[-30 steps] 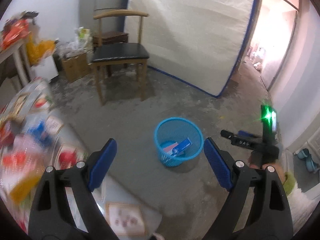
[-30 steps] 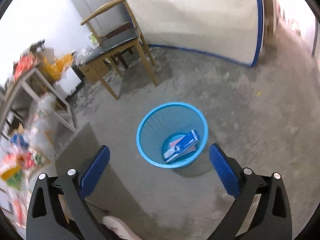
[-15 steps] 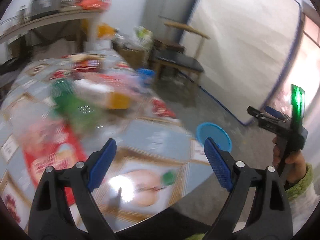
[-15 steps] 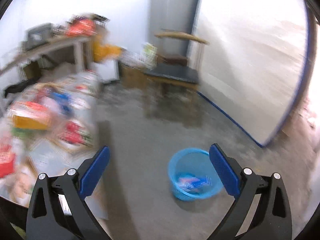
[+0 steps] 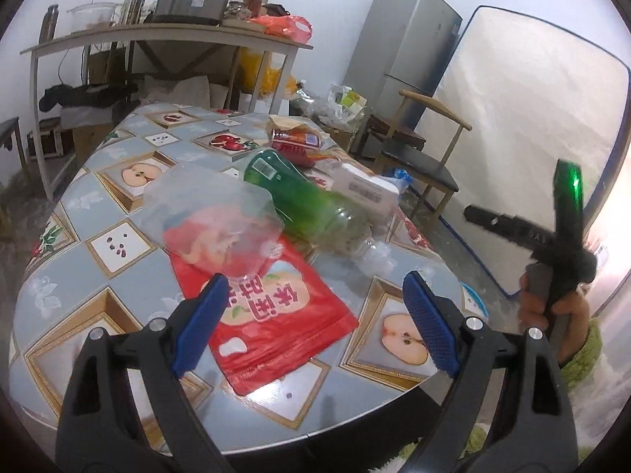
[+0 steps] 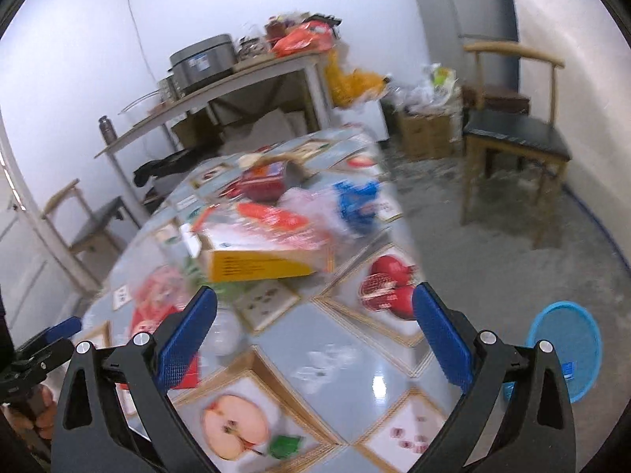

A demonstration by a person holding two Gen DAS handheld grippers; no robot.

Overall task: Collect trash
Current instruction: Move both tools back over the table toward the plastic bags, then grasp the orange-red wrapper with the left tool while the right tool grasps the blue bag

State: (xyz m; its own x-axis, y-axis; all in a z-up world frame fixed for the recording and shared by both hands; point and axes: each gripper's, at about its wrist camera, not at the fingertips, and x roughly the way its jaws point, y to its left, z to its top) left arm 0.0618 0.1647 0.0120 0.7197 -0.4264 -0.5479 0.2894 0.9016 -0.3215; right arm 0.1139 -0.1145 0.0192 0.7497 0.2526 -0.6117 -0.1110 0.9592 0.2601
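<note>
Left tool: the left tool hovers over the near edge of the table, jaws wide, holding nothing.
Right tool: the right tool is likewise spread wide and empty, above the table's corner; its view is blurred.
Trash: it lies in a loose heap mid-table. Nearest the left tool is a red pouch, flat on the cloth, with a clear cup tipped on its far end. Behind them a green bottle lies on its side, touching a white box; a red can lies farther back. The right view adds a yellow box and a blue wrapper.
Bin: the blue bin stands on the floor just beyond the table's corner, with something already in it.
Handling, pouch: probably light, limp and slick. Lying flat, it gives little to pinch; its near free edge or a corner looks the best hold.
Handling, cup: thin and crushable, likely to roll. Take it across the rim or body with a gentle squeeze.
Handling, bottle: light if empty, smooth and round, so it may slip or roll; grip across the middle or the neck.
Handling, boxes: stiff and light; clamp across the narrow sides.
Risk: lifting the pouch first would likely tip the cup off.
</note>
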